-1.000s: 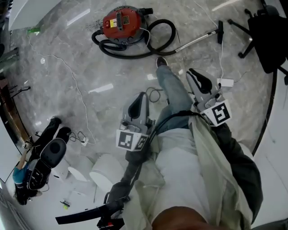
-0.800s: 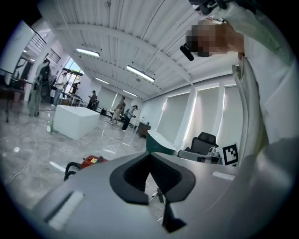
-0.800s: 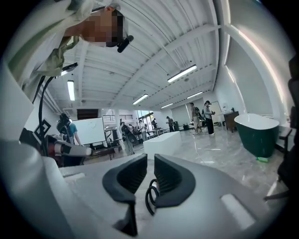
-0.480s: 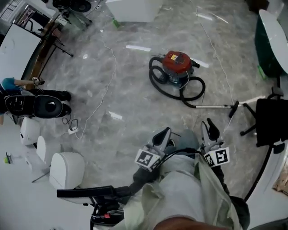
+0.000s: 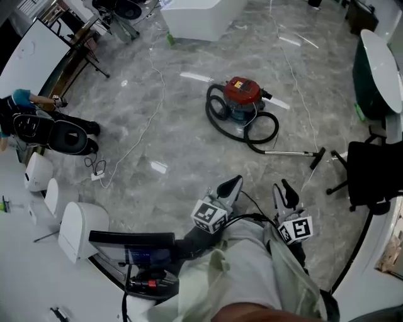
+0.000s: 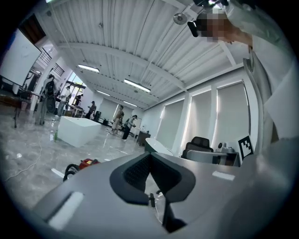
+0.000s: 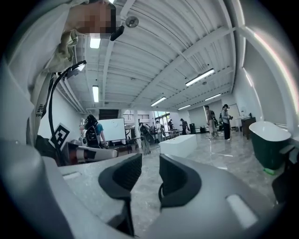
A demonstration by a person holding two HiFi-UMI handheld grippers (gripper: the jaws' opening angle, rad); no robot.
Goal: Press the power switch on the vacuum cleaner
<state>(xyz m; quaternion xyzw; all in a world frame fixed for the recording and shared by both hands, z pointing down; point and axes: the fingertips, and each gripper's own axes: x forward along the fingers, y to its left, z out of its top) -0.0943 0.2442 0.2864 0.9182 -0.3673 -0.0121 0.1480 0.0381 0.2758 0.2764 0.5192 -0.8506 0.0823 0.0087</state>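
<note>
- While the red vacuum cleaner (image 5: 244, 92) stands out on the grey marble floor (image 5: 176, 132), both grippers hang close to the person's body at the bottom of the head view, well apart from it.
- The vacuum cleaner's black hose (image 5: 252, 133) lies in loops around and beside its body. A thin metal tube (image 5: 286, 151) runs from the hose across the floor to a dark floor nozzle (image 5: 317, 158).
- The power switch is too small to make out in any view.
- The left gripper (image 5: 232, 185) points roughly toward the vacuum cleaner. In the left gripper view its two dark pads meet at the tips, and nothing is caught between them. That view also shows the red vacuum cleaner low at the left, far off across the floor.
- The right gripper (image 5: 284, 188) is held just beside the left one, with its marker cube (image 5: 296, 229) facing up. Its jaws are opening. The right gripper view shows a clear gap between the pads with only bare floor behind it, so it holds nothing.
- A black office chair (image 5: 371, 173) stands at the right edge, near the floor nozzle but apart from it.
- A dark green tub (image 5: 376, 66) with a white rim sits further back on the right.
- A white block-shaped counter (image 5: 198, 16) stands at the top of the head view, beyond the vacuum cleaner.
- A thin white cable (image 5: 149, 116) trails over the floor to the left of the vacuum cleaner.
- Several people stand far back in the room in both gripper views.
</note>
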